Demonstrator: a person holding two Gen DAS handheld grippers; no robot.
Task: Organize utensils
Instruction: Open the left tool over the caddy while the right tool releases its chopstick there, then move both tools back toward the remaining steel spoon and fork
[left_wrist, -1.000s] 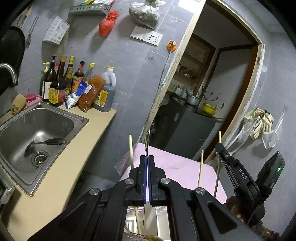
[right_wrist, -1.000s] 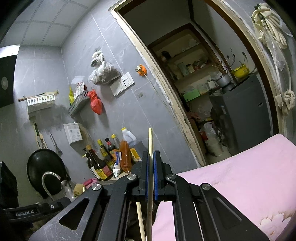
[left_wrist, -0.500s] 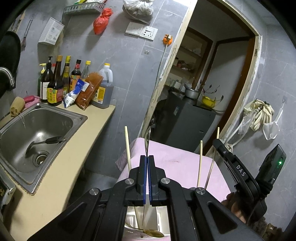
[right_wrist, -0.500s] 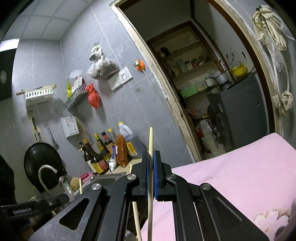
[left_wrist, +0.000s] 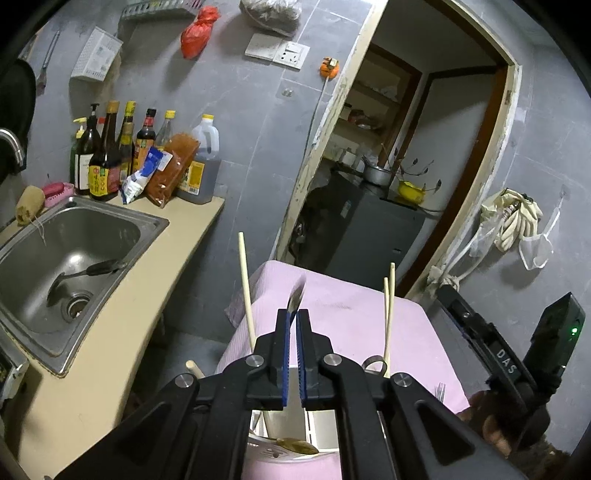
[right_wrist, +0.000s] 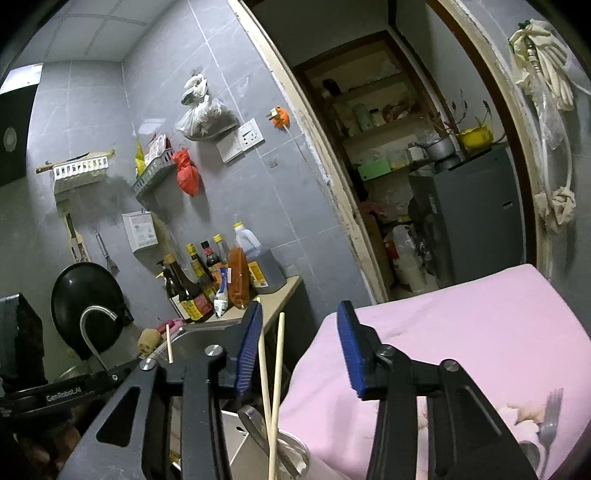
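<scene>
Pretty tight above the white utensil holder (left_wrist: 317, 432): pale wooden chopsticks (left_wrist: 388, 314) stick up on both sides, black right gripper (left_wrist: 491, 354) crowds one flank. Pink tablecloth (right_wrist: 461, 325) beyond is wide open, bar one steel fork (right_wrist: 552, 417).

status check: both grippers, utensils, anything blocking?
Left gripper shut on a metal utensil handle. Right gripper jaws just opening, chopsticks loose between them, standing in the holder. Nothing blocking.

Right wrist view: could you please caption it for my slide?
Open right gripper above two pale wooden chopsticks standing in a holder beside the pink cloth.
</scene>
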